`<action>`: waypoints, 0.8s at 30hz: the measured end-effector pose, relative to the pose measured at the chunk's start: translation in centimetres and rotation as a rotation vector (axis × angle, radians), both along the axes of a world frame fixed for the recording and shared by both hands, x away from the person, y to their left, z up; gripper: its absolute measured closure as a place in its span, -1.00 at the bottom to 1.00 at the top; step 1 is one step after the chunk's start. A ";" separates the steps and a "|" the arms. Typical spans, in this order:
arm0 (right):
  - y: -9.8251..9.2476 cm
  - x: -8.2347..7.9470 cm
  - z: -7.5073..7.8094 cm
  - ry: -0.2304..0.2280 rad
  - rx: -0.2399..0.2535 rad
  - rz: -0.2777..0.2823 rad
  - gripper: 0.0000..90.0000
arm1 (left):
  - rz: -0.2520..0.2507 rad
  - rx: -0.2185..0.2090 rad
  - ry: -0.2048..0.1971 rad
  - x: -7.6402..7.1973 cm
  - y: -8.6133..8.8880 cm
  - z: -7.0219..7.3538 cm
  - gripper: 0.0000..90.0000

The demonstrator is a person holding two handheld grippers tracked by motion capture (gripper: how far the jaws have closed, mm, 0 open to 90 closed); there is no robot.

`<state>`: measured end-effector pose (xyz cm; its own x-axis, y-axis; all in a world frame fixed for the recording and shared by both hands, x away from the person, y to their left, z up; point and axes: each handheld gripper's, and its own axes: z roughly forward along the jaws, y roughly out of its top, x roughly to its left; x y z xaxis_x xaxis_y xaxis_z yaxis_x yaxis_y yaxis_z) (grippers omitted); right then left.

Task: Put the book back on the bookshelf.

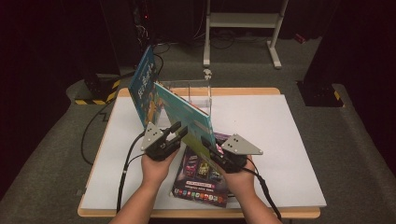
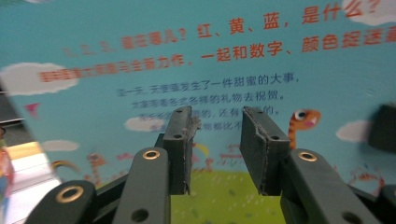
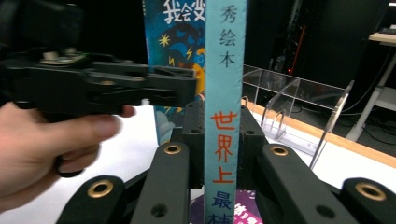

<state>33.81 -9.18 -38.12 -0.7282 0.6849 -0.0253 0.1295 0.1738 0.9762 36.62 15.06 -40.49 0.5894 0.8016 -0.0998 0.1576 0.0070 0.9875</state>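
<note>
One book already stands upright at the left end of the clear rack by the counter's far edge, so the shelving looks about a third done, to my eye. A second, the teal book, is in the air over the middle of the counter, tilted, its top leaning toward the rack and its lower edge down by the hands. The right gripper has it: from the right gripper view the jaws are closed tight on the spine, one pad on each side. The left gripper sits just beside the book's left face; in its own view the jaws stand partly apart with nothing between them, the cover lying beyond the pads, so it grips nothing. A third, the dark book, lies flat near the counter's near edge, under the hands. What is left, I'd judge, is to stand the teal one in a rack slot beside the first, then fetch the flat one. The teal book is a thin hardback picture book, sky-blue cover with clouds, green grass, a small orange striped creature and red and dark Chinese lettering; its narrow spine carries red and blue characters.
</note>
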 end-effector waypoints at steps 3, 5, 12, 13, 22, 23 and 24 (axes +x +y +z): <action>0.0 -0.1 0.0 0.009 0.002 -0.006 0.73 | 0.005 -0.015 -0.004 -0.1 -0.2 -0.1 0.45; -0.2 0.0 0.0 0.019 0.010 0.006 0.69 | 0.009 -0.017 -0.006 -0.1 -0.2 -0.1 0.45; -3.7 -1.3 -1.0 0.025 0.091 0.127 0.54 | 0.019 -0.015 0.006 -0.1 0.0 -0.4 0.44; -4.1 -1.4 -1.2 0.024 0.094 0.143 0.54 | 0.021 -0.019 0.007 -0.1 0.0 -0.4 0.44; -3.6 -2.2 -1.6 0.020 0.051 0.173 0.71 | 0.005 -0.035 0.031 0.1 0.1 -0.8 0.43; -3.5 -2.3 -1.7 0.025 0.058 0.176 0.71 | -0.001 -0.044 0.037 0.0 0.3 -0.8 0.40; -3.5 -2.4 -1.8 0.027 0.065 0.173 0.72 | -0.012 -0.048 0.038 -0.1 0.4 -0.8 0.34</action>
